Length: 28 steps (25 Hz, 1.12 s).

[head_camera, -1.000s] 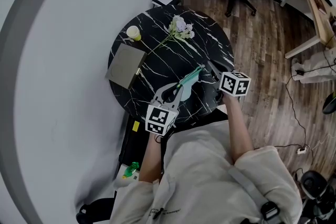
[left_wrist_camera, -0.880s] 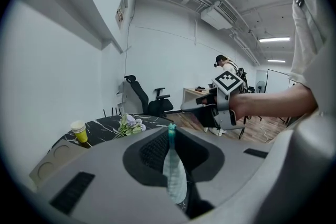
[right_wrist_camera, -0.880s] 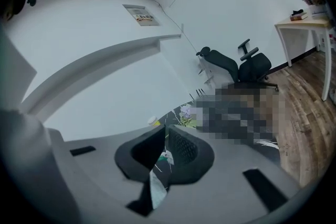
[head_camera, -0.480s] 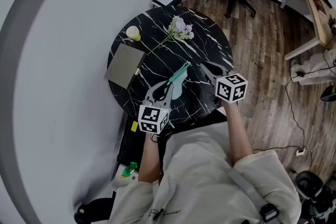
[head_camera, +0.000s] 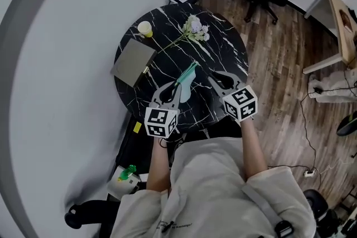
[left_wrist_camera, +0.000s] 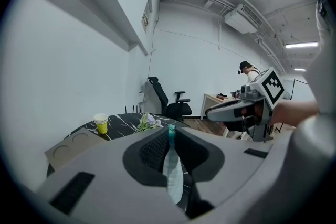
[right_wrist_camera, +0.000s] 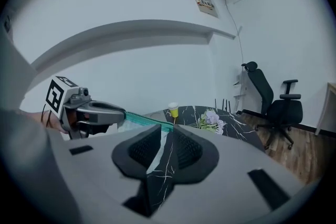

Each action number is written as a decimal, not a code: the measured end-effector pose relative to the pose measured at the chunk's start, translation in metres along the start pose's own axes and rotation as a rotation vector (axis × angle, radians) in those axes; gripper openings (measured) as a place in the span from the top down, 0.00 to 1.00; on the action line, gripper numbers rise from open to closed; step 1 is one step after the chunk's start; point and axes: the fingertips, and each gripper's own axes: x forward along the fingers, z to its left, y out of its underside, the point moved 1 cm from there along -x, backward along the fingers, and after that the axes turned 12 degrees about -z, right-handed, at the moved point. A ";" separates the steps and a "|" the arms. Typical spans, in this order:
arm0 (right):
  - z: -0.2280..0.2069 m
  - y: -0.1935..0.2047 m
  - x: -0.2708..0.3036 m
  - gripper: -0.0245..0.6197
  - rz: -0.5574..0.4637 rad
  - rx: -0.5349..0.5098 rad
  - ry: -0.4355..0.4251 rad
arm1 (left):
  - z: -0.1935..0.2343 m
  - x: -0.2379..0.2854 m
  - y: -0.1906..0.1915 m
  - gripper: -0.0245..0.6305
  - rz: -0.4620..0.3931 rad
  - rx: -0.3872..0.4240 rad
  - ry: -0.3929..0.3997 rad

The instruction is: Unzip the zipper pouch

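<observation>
The green pouch hangs over the near edge of the round black bench. The left gripper has its jaws pinched tight on it. The right gripper, just beside, holds nothing. Its jaws have just been opening a little.

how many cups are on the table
1. A yellow cup stands near the far left edge of the round table, just beyond the flat grey tray. The grippers cover part of the near edge, so something small could be hidden there.
</observation>
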 end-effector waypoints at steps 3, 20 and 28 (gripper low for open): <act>0.000 -0.002 -0.004 0.84 -0.001 0.013 -0.059 | -0.010 -0.003 -0.006 0.89 -0.003 0.003 -0.044; -0.008 -0.021 -0.073 0.91 -0.015 0.000 -0.241 | -0.085 -0.009 -0.020 0.89 -0.012 -0.011 -0.202; -0.027 -0.025 -0.100 0.95 -0.038 0.008 -0.226 | -0.110 -0.006 -0.031 0.89 -0.064 -0.026 -0.252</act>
